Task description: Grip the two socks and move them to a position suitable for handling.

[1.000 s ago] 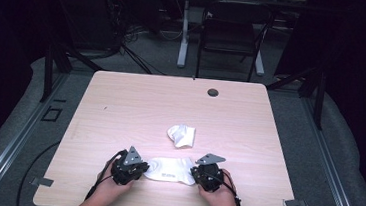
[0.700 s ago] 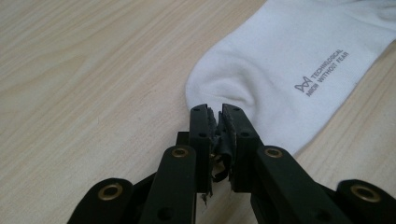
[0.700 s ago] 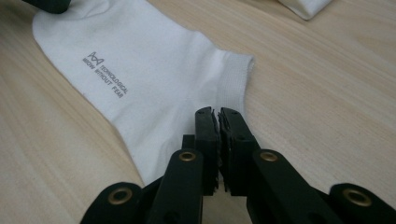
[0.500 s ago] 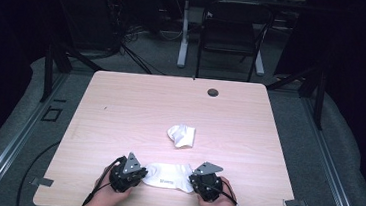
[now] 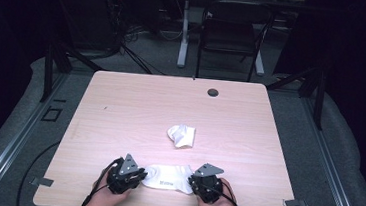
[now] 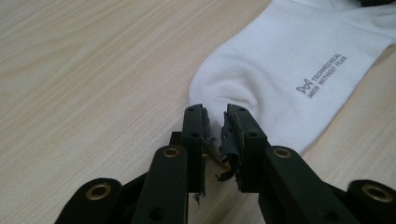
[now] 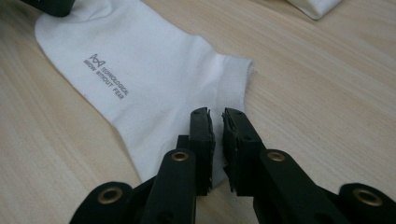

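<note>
A flat white sock (image 5: 167,177) with grey lettering lies near the table's front edge, stretched between my two grippers. My left gripper (image 5: 139,175) is at its toe end, and in the left gripper view the jaws (image 6: 215,116) are closed on the sock's (image 6: 280,70) rounded edge with a thin gap. My right gripper (image 5: 193,182) is at the cuff end. There the jaws (image 7: 215,114) pinch the ribbed cuff edge of the sock (image 7: 140,79).
A second white sock (image 5: 181,135), crumpled, sits mid-table just beyond the flat one, and its corner shows in the right gripper view (image 7: 315,5). A dark grommet (image 5: 213,92) is at the table's far edge. A chair (image 5: 232,32) and desk legs stand behind the table.
Both grippers drew back toward the front edge and dragged the flat sock with them. Over the last half second they have barely moved.
</note>
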`<state>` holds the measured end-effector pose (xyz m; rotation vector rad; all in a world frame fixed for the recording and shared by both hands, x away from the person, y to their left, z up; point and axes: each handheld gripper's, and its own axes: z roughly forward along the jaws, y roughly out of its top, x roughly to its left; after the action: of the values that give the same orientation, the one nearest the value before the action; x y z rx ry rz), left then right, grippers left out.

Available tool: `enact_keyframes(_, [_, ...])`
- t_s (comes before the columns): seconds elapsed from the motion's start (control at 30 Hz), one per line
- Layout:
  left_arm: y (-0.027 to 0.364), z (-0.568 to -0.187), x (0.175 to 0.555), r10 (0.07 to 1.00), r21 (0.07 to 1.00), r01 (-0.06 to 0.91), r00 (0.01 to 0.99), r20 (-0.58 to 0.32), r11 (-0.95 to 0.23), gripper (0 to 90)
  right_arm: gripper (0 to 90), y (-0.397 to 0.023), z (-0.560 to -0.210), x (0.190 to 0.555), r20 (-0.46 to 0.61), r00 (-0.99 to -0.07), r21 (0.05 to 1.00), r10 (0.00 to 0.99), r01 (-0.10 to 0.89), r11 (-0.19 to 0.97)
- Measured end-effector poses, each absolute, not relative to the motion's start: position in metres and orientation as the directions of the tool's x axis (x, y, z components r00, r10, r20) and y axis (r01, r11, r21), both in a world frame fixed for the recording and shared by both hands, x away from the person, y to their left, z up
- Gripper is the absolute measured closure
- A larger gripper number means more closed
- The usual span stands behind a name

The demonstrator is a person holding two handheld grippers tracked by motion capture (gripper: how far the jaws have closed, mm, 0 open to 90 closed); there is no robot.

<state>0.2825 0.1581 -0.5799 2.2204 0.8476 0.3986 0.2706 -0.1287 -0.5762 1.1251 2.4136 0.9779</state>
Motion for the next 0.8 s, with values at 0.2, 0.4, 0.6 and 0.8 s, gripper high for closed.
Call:
enact_keyframes(0.2, [0.157, -0.576, 0.283, 0.669, 0.715, 0.454, 0.742, 0.026, -0.531, 72.2, 79.4, -0.130, -0.570, 0.272, 0.012, -0.654, 0.717, 0.756, 0.533, 0.449])
enact_keyframes(0.4, [0.157, -0.571, 0.282, 0.671, 0.739, 0.431, 0.740, 0.039, -0.518, 63.0, 69.9, -0.134, -0.565, 0.272, 0.003, -0.644, 0.760, 0.765, 0.499, 0.416])
enact_keyframes(0.6, [0.159, -0.571, 0.284, 0.675, 0.747, 0.417, 0.736, 0.056, -0.517, 56.0, 58.9, -0.137, -0.564, 0.273, -0.054, -0.640, 0.803, 0.767, 0.429, 0.415])
enact_keyframes(0.8, [0.164, -0.570, 0.289, 0.679, 0.762, 0.421, 0.733, 0.034, -0.492, 52.4, 52.2, -0.136, -0.564, 0.274, -0.095, -0.630, 0.818, 0.771, 0.392, 0.422])
